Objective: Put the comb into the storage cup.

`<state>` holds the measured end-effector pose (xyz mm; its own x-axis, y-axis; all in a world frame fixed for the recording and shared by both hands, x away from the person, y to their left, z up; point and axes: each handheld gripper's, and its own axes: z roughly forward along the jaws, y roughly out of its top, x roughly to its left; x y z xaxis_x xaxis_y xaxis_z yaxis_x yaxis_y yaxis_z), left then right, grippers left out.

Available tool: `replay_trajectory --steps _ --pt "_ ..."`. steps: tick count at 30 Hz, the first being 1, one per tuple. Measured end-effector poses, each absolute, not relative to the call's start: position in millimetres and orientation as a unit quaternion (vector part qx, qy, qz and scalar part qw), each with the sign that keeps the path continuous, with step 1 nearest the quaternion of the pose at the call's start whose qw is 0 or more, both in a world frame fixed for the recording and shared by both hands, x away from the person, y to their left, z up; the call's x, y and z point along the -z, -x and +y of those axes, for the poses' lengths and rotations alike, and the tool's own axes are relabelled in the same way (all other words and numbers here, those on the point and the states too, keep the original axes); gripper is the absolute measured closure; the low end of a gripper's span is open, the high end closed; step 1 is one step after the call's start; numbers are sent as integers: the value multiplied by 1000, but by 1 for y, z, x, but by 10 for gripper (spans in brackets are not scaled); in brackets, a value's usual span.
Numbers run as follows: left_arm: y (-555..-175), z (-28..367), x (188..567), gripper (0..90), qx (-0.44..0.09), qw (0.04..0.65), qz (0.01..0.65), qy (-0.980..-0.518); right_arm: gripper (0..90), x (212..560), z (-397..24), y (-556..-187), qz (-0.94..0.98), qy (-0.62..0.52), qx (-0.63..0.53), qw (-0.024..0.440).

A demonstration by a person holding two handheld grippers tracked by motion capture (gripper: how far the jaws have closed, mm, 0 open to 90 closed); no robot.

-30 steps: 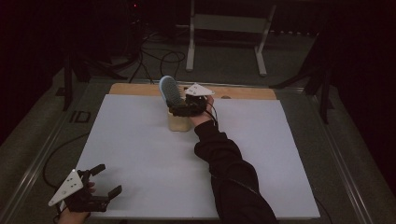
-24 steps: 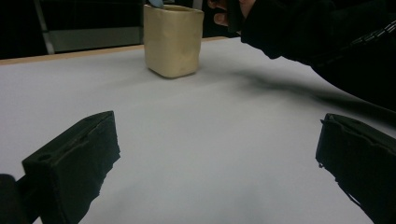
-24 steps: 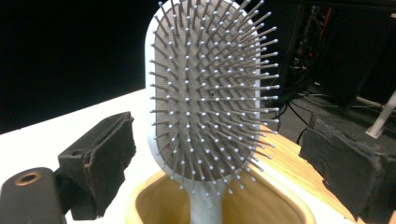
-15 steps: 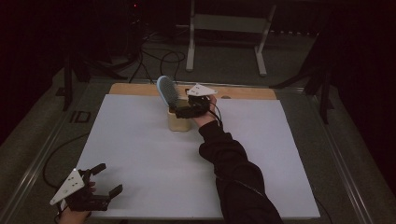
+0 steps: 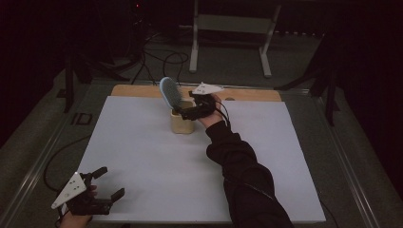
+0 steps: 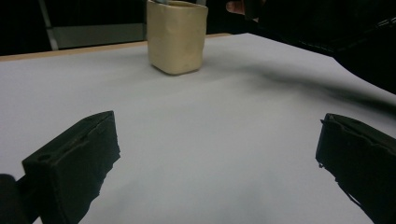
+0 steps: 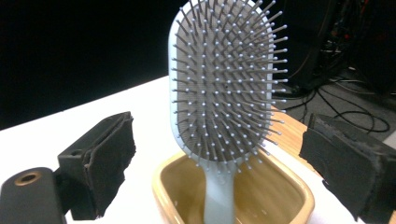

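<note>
Little has shifted since the earlier frames: the right gripper point(image 5: 186, 112) is still parked at the cup by the table's far edge, and the left gripper point(image 5: 105, 183) is still held low at the near left corner.

Starting at the left of the high view, the left gripper is seen with its jaws spread wide and nothing between them; the hand behind it is cut off by the bottom edge. In the left gripper view, bare white table point(image 6: 210, 140) is all that lies between the jaws, the cream cup point(image 6: 176, 36) stands well ahead, and its rim is clipped by the top of the frame.

Moving to the centre, the hairbrush point(image 5: 170, 93) is seen standing handle-down in the cup point(image 5: 182, 124), its blue-grey head leaning up and to the left. The lower handle is hidden inside the cup.

Just right of it, the right gripper is held at the cup's rim, jaws parted on either side of the brush. In the right gripper view a clear gap is seen between each jaw and the bristled head point(image 7: 226, 84), so nothing is gripped. The scene is dim, and the jaw tips are hard to make out from above. A dark sleeve point(image 5: 242, 180) runs down to the bottom edge.
</note>
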<state>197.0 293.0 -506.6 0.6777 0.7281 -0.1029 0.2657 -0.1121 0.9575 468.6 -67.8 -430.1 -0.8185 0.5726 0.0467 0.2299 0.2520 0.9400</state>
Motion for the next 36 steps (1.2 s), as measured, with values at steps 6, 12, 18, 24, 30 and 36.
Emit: replay_trajectory --steps 6,12,18,24,30,36 --pt "-195 294 506 0 -204 569 346 -718 88 426 -71 -464 791 -245 -545 137" --pt "-194 295 506 0 -205 570 347 -716 85 420 -76 -455 801 -230 -537 127" --pt "-194 294 506 0 -205 568 345 -718 85 414 -82 -447 806 -226 -532 129" --pt "-194 294 506 0 -206 567 345 -719 85 410 -93 -438 805 -226 -531 136" --pt "-194 293 506 0 -206 567 345 -719 86 409 -107 -427 803 -225 -533 139" --pt "-194 293 506 0 -207 565 345 -720 87 413 -123 -417 803 -233 -530 143"
